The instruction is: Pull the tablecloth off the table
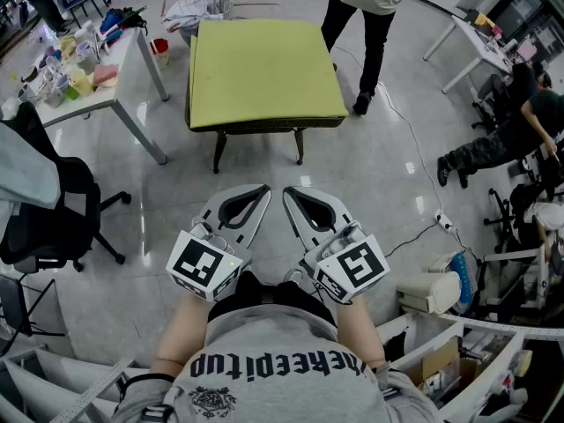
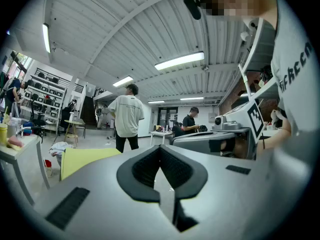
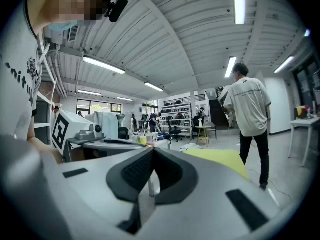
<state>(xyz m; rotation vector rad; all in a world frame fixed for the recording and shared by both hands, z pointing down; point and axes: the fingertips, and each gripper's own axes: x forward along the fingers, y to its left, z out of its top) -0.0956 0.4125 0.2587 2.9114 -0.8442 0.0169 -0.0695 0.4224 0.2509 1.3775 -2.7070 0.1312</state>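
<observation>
A yellow-green tablecloth [image 1: 264, 73] covers a small dark-legged table [image 1: 218, 152] standing on the floor well ahead of me in the head view. It hangs a little over the edges. My left gripper [image 1: 263, 189] and right gripper [image 1: 288, 192] are held side by side close to my body, both shut and empty, well short of the table. In the left gripper view the tablecloth [image 2: 85, 159] shows low at the left beyond the shut left gripper [image 2: 160, 148]. In the right gripper view the tablecloth [image 3: 220, 159] lies right of the shut right gripper [image 3: 152, 150].
A person in a pale shirt [image 1: 366, 25] stands at the table's far right corner. A cluttered white desk [image 1: 97, 69] and a black office chair [image 1: 53, 210] are at the left. Seated people [image 1: 520, 130], a floor cable [image 1: 405, 130] and a power strip [image 1: 445, 223] lie to the right.
</observation>
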